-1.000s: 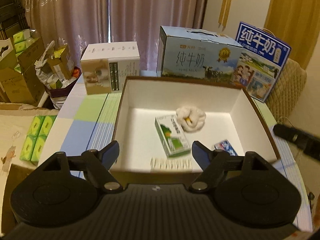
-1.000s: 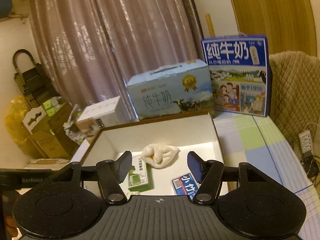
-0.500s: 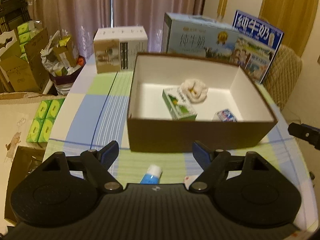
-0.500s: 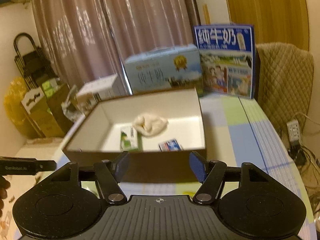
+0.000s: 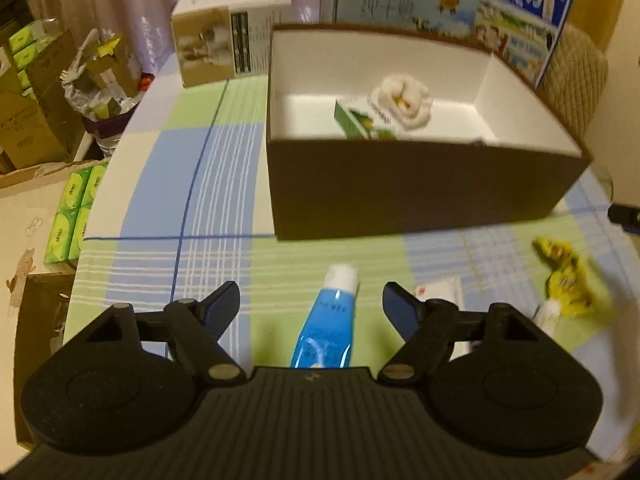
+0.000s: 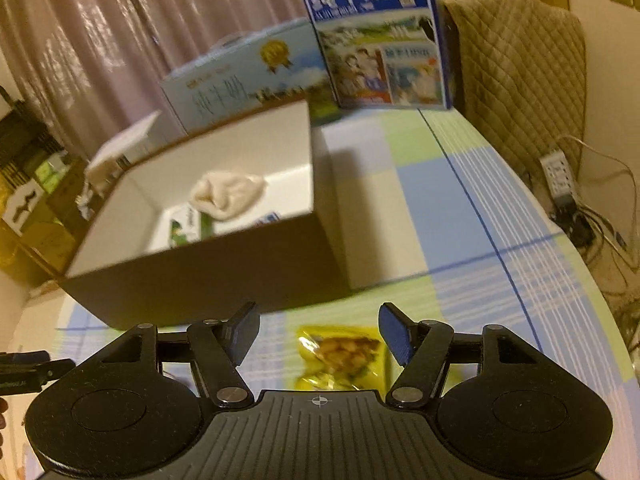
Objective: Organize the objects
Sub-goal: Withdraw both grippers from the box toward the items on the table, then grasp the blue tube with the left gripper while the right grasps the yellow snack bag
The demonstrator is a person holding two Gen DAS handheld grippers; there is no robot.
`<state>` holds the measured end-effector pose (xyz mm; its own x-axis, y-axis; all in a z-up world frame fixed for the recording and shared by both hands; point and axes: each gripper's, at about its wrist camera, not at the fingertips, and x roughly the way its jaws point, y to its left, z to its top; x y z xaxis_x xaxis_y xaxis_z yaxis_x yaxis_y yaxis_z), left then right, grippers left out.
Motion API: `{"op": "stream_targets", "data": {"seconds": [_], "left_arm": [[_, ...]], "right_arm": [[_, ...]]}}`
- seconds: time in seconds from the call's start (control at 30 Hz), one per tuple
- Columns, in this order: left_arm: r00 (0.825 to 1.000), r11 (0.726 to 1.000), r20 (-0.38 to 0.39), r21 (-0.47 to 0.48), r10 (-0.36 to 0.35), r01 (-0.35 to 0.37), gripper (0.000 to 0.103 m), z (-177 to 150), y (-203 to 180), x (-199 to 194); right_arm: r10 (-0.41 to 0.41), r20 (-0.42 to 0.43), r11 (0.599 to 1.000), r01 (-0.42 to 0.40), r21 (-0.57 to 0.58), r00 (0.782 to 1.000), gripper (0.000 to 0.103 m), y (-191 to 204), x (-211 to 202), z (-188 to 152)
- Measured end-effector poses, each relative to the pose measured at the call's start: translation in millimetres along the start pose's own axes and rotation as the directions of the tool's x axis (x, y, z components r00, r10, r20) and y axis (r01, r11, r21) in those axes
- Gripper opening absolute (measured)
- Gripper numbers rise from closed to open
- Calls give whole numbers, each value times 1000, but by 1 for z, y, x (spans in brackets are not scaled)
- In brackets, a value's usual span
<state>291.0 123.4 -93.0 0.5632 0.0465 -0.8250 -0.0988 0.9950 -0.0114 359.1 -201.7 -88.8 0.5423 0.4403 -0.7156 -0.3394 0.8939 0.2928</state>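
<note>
Left gripper (image 5: 311,300) level and low, jaws spread wide, nothing between the pads, right gripper (image 6: 319,330) likewise parted and empty, tilted slightly, both pointing forward, side by side.

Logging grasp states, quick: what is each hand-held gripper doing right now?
Left hand-held gripper: open, empty, blue tube between its fingers.
Right hand-held gripper: open, empty, yellow snack packet between its fingers.

Counts — inside the box (image 5: 420,196) and out
Inside: one carton (image 5: 362,122), one cloth (image 5: 404,100). Tabletop: one tube (image 5: 326,328), one yellow packet (image 6: 340,356) — two milk cases (image 6: 240,80).
</note>
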Motion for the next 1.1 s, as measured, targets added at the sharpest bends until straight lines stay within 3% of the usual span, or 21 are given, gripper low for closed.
{"op": "stream_targets", "data": {"seconds": [0.37,0.5,0.97,1.07,1.1], "left_arm": [[994,995,-105,101,-3,14,73,-18,-12,38],[992,989,-128,145,13,6,66,-21,-19,55],[994,986,-107,164,30,-12,65,-21,-21,68],[995,987,-100,162,12,4,57,-21,-22,69],[995,987,-100,159,-2,18,47,-20,-22,68]], "right_arm": [[-42,-19,999,42,-33,999,63,-2,8,-2],[-46,-15,998,46,-33,999,63,-3,8,-2],[-45,-24,999,45,-22,999,63,-7,9,-2],[-39,-34,999,38,-18,999,63,-7,12,-3],[-34,-41,999,34,-14,999,63,-7,13,-4]]}}
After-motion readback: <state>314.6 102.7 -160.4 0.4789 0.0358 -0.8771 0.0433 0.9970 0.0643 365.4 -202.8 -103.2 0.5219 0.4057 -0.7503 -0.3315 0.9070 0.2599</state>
